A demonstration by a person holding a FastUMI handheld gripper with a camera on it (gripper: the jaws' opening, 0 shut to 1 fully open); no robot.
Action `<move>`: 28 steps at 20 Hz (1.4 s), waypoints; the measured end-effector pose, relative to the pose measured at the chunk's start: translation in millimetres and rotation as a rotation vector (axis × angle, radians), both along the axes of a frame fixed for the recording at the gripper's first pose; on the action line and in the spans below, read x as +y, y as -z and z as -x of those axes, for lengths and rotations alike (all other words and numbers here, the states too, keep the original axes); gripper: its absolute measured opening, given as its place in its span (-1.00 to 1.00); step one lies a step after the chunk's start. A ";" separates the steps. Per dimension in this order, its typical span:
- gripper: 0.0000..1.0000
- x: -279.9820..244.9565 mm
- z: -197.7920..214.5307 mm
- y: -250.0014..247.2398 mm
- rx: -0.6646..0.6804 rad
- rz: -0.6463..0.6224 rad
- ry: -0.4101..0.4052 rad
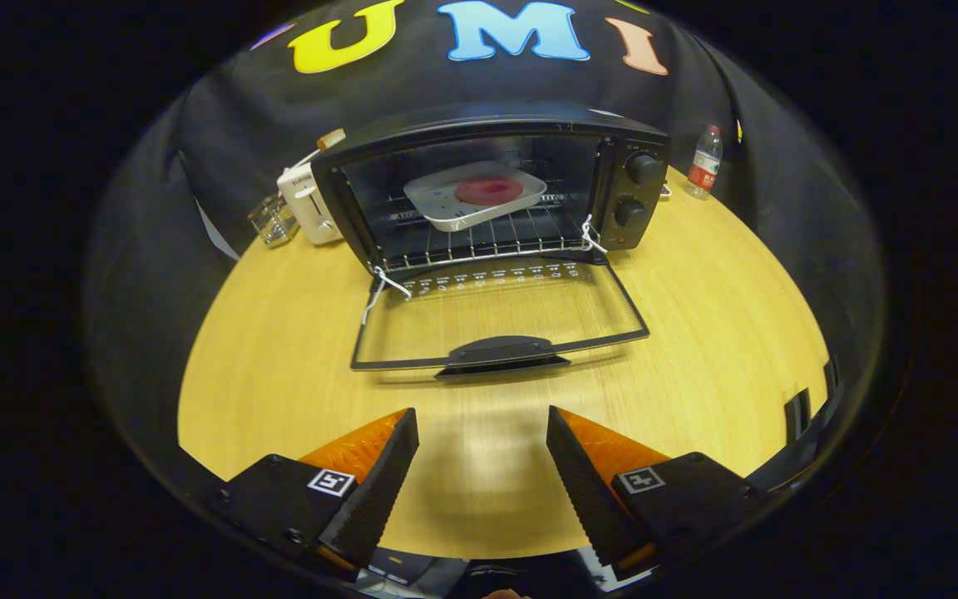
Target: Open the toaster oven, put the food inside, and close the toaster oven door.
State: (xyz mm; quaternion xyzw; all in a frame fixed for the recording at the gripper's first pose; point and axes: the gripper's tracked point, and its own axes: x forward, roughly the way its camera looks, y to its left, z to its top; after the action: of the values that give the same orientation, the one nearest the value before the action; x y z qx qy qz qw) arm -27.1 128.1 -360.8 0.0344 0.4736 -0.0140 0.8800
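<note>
My hand-held gripper (483,466) is open and empty, fingers spread above the round light-wood counter (279,374). The black toaster oven (496,187) stands beyond them, its glass drop-down door (500,320) lying fully open toward me. The white square plate (474,196) with the round red food (489,190) sits inside on the wire rack (487,237). Remaining step, as I judge it: close the door. Plan: approach the black door handle (501,355) low, get a finger under it, lift along the hinge arc, and push squarely so the oven doesn't slide.
</note>
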 end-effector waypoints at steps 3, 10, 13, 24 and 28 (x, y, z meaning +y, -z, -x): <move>0.97 -13.9 -6.1 14.6 0.035 0.048 -0.015; 0.98 -15.6 -23.0 45.2 0.106 0.082 -0.078; 0.98 -15.6 -22.7 54.8 0.152 0.074 -0.067; 0.98 -15.0 -40.7 55.3 0.137 0.052 -0.029; 0.97 -15.1 -37.6 38.8 0.085 0.059 -0.029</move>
State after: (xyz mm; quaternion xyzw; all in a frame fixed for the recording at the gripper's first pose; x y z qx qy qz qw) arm 10.4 113.0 -399.6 0.0009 0.5102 -0.0164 0.8599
